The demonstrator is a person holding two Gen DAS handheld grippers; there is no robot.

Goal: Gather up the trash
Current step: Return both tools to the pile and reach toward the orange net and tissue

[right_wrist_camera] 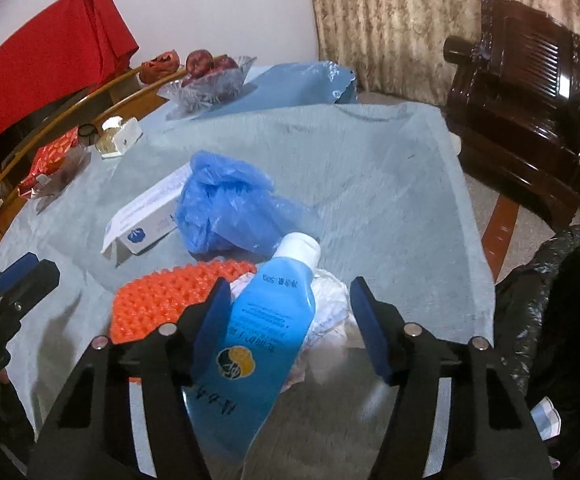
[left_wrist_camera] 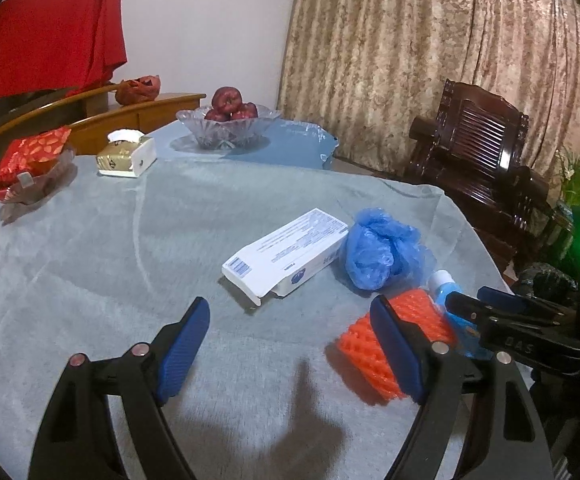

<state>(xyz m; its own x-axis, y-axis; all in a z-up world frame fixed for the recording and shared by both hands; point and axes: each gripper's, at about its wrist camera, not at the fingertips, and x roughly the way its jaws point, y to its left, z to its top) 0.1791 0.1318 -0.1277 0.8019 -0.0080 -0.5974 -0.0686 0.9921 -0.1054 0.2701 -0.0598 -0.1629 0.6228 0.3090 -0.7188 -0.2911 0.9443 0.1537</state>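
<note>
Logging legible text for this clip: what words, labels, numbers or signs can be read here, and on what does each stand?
"50g", seen upside down: blue bottle, near its white cap.
"DAS": embossed on the right gripper, seen from the left wrist view.
Bottle's other printed lines and round logo: too blurred to read.
White carton: barcode and fine print, too small to read.
Tissue box: no legible text.

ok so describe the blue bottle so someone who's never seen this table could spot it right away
On the round table under the grey cloth, look to the near edge, where the trash is clustered. The blue bottle lies on its side there, between the orange foam net and crumpled white paper. It alone is rigid, with a white cap and printed label.
</note>
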